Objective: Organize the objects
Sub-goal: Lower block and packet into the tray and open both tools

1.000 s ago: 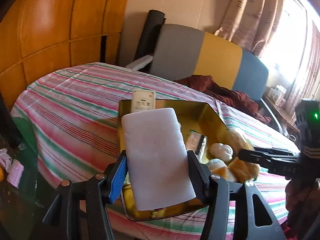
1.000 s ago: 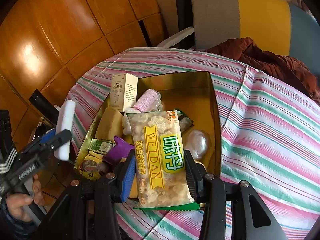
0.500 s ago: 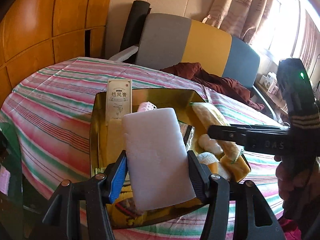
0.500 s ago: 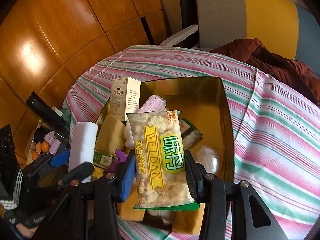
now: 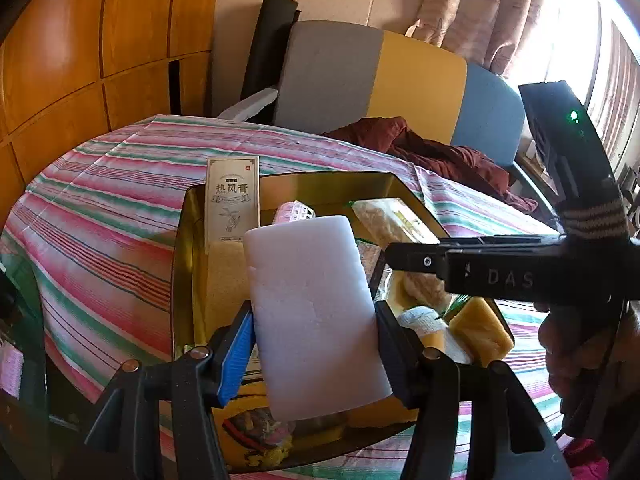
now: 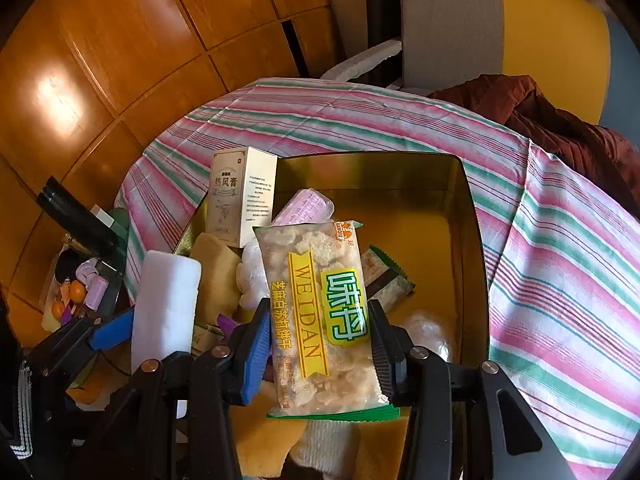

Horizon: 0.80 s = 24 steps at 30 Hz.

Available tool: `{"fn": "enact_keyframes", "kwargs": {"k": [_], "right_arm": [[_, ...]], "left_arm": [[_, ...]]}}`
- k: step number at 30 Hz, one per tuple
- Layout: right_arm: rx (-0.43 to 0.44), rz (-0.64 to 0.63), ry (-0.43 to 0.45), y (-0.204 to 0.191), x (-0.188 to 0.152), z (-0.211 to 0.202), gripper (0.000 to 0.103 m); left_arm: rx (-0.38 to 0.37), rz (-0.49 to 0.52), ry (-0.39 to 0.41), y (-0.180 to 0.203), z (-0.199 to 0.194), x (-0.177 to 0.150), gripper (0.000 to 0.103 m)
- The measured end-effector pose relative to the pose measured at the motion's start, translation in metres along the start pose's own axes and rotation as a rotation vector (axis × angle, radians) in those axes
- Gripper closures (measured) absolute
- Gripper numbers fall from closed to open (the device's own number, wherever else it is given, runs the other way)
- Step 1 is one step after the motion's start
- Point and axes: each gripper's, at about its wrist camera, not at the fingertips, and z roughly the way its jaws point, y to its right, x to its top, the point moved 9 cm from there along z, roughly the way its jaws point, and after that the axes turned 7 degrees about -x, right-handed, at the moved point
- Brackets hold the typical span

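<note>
My left gripper [image 5: 312, 344] is shut on a white foam block [image 5: 312, 312] and holds it above the near end of a gold tin box [image 5: 344, 182]. My right gripper [image 6: 320, 344] is shut on a clear snack packet [image 6: 320, 312] with yellow and green labels, held over the same tin [image 6: 464, 216]. The block and the left gripper [image 6: 132, 320] show at the left of the right wrist view. In the tin are a cream carton [image 6: 240, 196], a pink roll [image 6: 306, 206], a tan sponge [image 6: 216, 272] and other small packets.
The tin sits on a table with a striped pink and green cloth [image 6: 560, 240]. A grey, yellow and blue sofa [image 5: 400, 80] with a dark red garment [image 5: 440, 156] is behind. Wooden wall panels [image 6: 120, 60] are at the left. Clutter [image 6: 76, 284] lies below the table's left edge.
Both grippers have moved in over the tin and closer together. The right gripper now crosses the left wrist view. Each keeps its hold.
</note>
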Motion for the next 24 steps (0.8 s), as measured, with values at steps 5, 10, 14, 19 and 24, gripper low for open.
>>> {"fn": "enact_keyframes", "kwargs": {"k": [5, 10, 14, 19, 24], "right_arm": [[-0.007, -0.009, -0.002, -0.001, 0.006, 0.004, 0.057], [-0.01, -0.007, -0.018, 0.0, 0.008, 0.012, 0.057], [-0.015, -0.003, -0.026, 0.002, 0.009, 0.019, 0.057], [-0.017, -0.001, -0.03, 0.002, 0.013, 0.025, 0.057], [-0.004, 0.02, -0.032, 0.004, 0.018, 0.031, 0.055]], "left_arm": [[0.007, -0.002, -0.01, -0.001, 0.004, -0.001, 0.044], [0.012, -0.004, -0.017, -0.001, 0.008, 0.0, 0.044], [0.014, -0.001, -0.022, -0.001, 0.011, 0.0, 0.043], [0.015, 0.002, -0.025, 0.0, 0.015, 0.002, 0.043], [0.022, -0.001, -0.036, -0.001, 0.02, 0.003, 0.04]]}}
